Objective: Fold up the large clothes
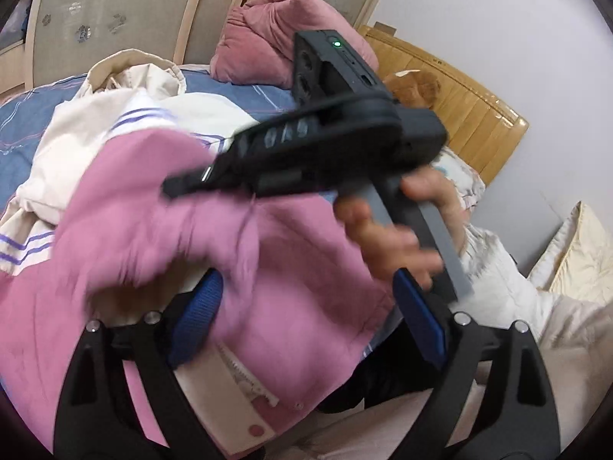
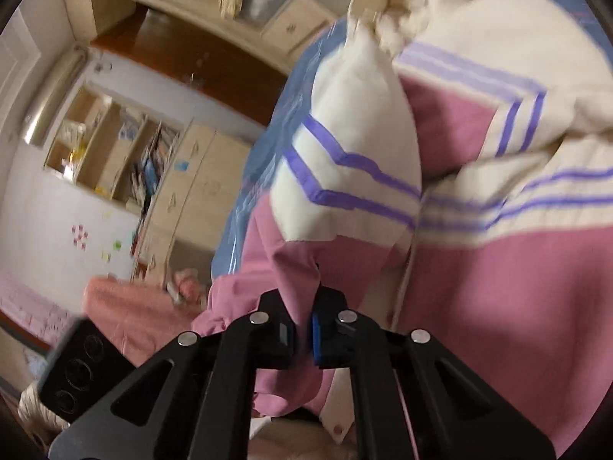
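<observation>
A large pink and cream jacket (image 1: 276,260) with purple stripes lies on the blue bed sheet (image 1: 23,122). My left gripper (image 1: 306,318) is open, its blue pads (image 1: 419,318) wide apart above the jacket's pink front, with pink cloth lying between them. My right gripper (image 2: 302,329) is shut on a pink sleeve (image 2: 291,268) of the jacket (image 2: 498,268), which hangs from its pads. The right gripper's black body (image 1: 318,142) and the hand holding it cross the left wrist view above the jacket. The image is blurred by motion.
A pink quilt (image 1: 279,38) is bundled at the head of the bed by the wooden headboard (image 1: 459,99). A cream pillow (image 1: 578,253) lies at the right. Wardrobe doors (image 1: 115,19) stand behind. Shelves and cabinets (image 2: 126,161) line the far wall beside the bed.
</observation>
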`<state>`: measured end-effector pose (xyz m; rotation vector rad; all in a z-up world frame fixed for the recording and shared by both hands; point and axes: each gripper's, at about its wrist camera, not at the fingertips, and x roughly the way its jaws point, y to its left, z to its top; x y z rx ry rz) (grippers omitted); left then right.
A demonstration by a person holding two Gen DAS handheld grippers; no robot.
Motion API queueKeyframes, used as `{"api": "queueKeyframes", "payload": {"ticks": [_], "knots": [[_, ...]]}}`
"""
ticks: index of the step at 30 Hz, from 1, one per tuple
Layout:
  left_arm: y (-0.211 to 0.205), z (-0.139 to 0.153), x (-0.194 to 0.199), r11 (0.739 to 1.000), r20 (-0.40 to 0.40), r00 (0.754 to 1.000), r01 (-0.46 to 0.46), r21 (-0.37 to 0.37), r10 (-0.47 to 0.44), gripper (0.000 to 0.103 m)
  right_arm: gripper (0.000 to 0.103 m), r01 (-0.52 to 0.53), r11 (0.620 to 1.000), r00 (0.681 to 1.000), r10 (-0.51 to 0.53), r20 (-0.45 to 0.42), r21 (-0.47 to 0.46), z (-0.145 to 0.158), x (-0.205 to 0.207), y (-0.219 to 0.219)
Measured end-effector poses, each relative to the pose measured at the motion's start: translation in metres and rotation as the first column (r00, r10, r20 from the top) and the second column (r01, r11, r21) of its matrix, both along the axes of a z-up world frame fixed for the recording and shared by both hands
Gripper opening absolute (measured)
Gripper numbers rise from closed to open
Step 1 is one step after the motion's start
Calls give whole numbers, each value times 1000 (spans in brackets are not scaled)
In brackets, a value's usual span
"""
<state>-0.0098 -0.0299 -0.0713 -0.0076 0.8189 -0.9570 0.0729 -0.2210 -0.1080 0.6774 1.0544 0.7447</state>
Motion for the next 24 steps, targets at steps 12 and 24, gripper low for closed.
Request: {"api": "queueKeyframes", "payload": {"ticks": [12,24], "knots": [[110,-36,136,889,-171,872,-453,67,458,92,96,510,821,858,-504,95,-256,-14,15,-133],[114,-81,270,768,-323,701,-615,178,636,92,101,411,857,904,-428,15,-310,-49,-56,-122]]}}
